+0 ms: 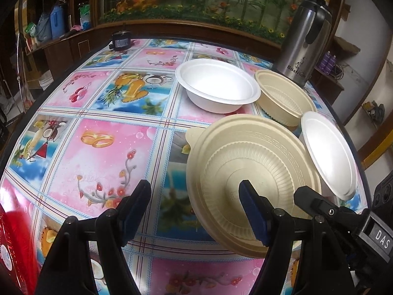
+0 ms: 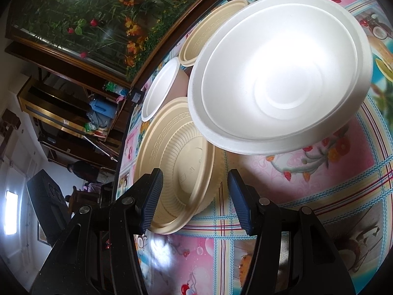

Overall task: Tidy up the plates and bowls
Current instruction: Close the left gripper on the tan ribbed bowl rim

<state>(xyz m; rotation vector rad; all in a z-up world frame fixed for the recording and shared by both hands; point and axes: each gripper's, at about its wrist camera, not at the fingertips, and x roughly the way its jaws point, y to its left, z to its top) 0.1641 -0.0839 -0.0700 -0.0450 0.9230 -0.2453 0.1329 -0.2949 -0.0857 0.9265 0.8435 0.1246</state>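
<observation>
Cream plate [image 2: 172, 162] sits between the open right claw [image 2: 195, 201] fingers.

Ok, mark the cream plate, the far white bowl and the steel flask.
cream plate [image 1: 245, 162]: left wrist view, ribbed inner surface.
white bowl [image 1: 216, 83]: left wrist view, inside bottom.
steel flask [image 1: 301, 49]: left wrist view, metal body.

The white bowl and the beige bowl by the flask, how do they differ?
The white bowl is plain white with smooth walls; the beige bowl is cream with ribbed walls. The white bowl stands farther from the steel flask, the beige bowl right beside it. Both sit upright and empty on the table.
</observation>
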